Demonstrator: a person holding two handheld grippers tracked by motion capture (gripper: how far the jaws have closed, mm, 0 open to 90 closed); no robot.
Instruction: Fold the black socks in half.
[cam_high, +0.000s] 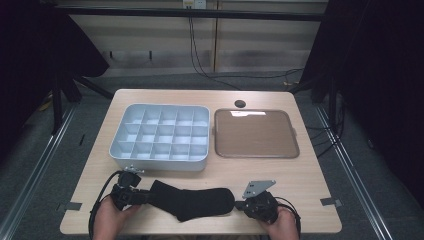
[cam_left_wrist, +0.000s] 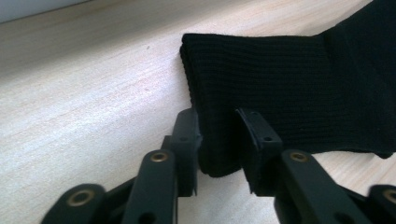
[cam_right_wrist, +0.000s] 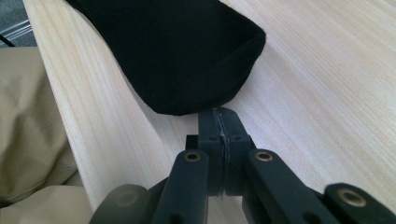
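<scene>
A black sock lies flat along the front of the wooden table, cuff to the left and toe to the right. My left gripper is at the cuff. In the left gripper view its jaws straddle the near corner of the ribbed cuff; the fabric between them lies smooth and unbunched. My right gripper sits at the toe end. In the right gripper view its jaws are pressed together with nothing between them, their tip just short of the rounded toe.
A grey box divided into several compartments stands behind the sock at centre left. A brown tray lies to its right. The table's front edge runs just under both hands. A person's beige trousers lie beyond that edge.
</scene>
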